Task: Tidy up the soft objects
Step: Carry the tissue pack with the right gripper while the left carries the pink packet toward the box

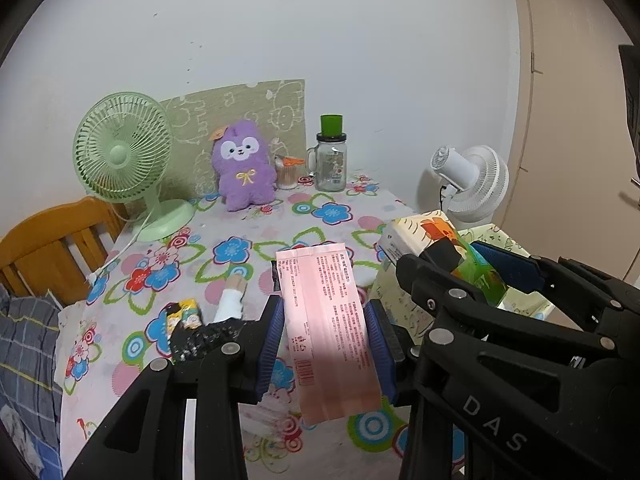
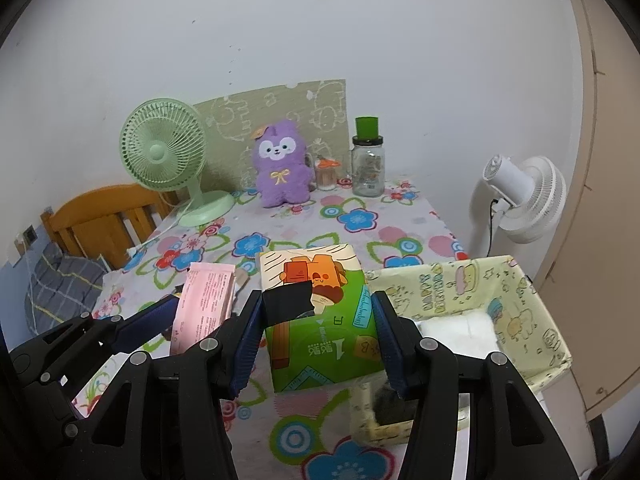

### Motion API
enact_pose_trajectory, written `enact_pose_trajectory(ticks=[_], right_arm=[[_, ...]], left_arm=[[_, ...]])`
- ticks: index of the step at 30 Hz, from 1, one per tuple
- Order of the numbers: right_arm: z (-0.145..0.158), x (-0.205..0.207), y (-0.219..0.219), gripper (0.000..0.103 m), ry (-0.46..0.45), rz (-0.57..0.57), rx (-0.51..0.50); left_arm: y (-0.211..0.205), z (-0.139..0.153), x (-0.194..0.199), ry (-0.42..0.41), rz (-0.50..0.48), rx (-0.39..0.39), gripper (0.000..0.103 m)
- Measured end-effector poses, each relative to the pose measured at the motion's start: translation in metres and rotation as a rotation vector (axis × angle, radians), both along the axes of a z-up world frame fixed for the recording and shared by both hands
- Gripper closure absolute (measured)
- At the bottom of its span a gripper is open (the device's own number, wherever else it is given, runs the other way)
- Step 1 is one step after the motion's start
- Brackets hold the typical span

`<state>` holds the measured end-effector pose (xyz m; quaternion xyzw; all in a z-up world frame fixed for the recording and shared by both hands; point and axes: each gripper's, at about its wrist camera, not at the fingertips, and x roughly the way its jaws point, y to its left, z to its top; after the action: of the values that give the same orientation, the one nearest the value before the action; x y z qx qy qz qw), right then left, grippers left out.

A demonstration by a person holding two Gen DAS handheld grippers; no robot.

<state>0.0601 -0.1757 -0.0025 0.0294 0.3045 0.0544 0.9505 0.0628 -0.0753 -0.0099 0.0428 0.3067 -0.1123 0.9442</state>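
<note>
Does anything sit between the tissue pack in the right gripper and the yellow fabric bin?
Nothing visible does. The tissue pack, held in the right gripper, is just left of the bin, whose open top shows only a white item inside.

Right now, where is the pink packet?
The pink packet is clamped in the left gripper, above the floral table; in the right wrist view it is just left of the tissue pack.
</note>
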Motion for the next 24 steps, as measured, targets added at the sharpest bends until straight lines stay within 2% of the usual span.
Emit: enact_pose_trajectory(ticks=[24], right_arm=[[0.002, 0.012, -0.072, 0.046, 0.008, -0.101, 0.009]], left_arm=[[-0.077, 0.002, 0.023, 0.020, -0.112, -0.002, 0.060]])
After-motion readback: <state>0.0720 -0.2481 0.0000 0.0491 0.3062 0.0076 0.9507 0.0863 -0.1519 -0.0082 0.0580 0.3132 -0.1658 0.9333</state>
